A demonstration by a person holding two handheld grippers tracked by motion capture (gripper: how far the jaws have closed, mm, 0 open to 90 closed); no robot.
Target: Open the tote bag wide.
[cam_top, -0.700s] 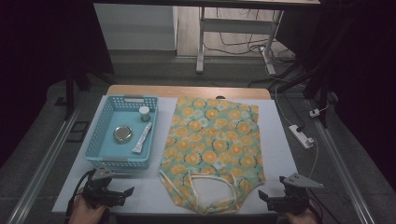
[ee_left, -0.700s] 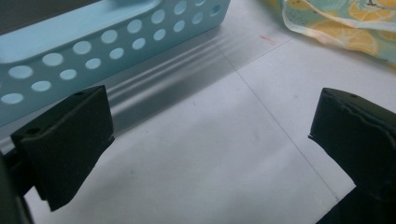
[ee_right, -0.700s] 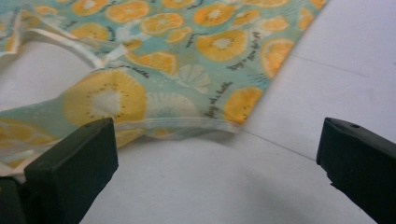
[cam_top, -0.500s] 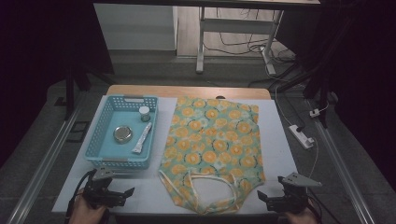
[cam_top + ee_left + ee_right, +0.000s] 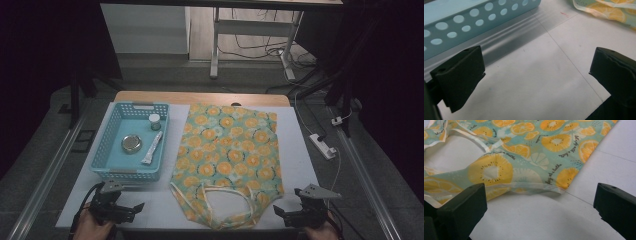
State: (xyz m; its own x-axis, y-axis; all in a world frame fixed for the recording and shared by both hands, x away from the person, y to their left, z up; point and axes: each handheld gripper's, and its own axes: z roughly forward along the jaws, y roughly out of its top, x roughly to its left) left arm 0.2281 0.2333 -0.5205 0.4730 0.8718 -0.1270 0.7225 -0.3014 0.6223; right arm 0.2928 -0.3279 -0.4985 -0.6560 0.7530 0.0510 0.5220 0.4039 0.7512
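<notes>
garment: citrus-print top [image 5: 227, 160] lies flat at the table's [image 5: 305, 165] middle, long axis near edge to far edge, neckline at near edge
right gripper [image 5: 290, 216]: jaws wide, empty; hem corner just ahead, nearer
left gripper [image 5: 125, 210]: jaws wide, empty; near-left corner by the blue basket [image 5: 107, 165], farther off

**Where my three cameras sit**

My high view looks forward and down from my side, taking in the whole surface [image 5: 300, 150]. The left gripper view skims low beside the blue basket [image 5: 474, 17]. The right gripper view sits close to the orange-print garment [image 5: 524, 157], shared with the high view.
</notes>
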